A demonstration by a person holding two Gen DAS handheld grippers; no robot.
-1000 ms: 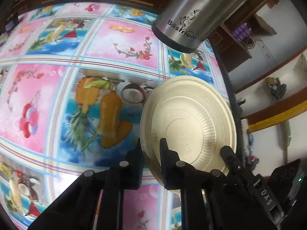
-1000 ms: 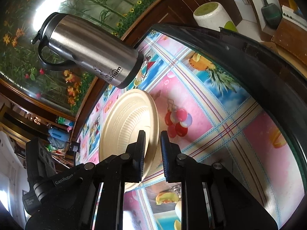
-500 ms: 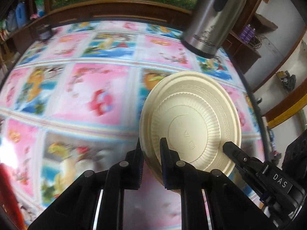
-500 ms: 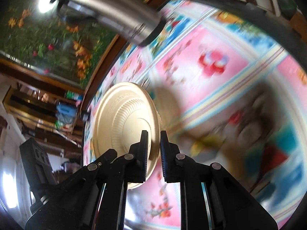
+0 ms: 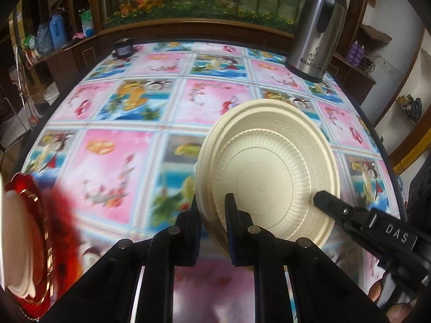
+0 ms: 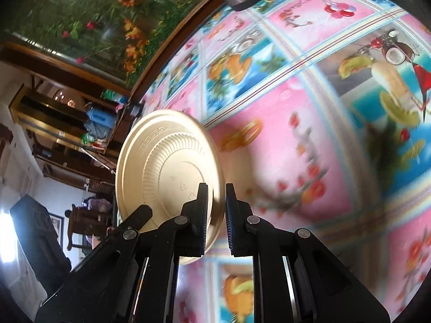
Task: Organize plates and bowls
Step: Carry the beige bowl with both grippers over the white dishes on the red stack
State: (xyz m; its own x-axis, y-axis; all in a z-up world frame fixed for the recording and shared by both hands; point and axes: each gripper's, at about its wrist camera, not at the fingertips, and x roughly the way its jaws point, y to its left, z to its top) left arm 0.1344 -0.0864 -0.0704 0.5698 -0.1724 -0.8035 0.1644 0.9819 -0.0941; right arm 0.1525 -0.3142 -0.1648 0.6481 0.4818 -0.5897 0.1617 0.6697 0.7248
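A cream plastic plate is held on edge above the table, its ribbed underside facing the left wrist camera. My left gripper is shut on its near rim. My right gripper is shut on the opposite rim of the same plate, and its black finger shows at the plate's right in the left wrist view. At the far left a red plate with gold trim lies on the table with a stack of cream plates on it.
The table has a pink and blue fruit-print cloth. A steel thermos jug stands at the back right. A small dark jar stands at the back left edge. A wooden ledge with flowers runs behind.
Both grippers have carried the plate up and leftward over the table, keeping hold. The thermos has receded and the red plate with its stack has come into view at left.
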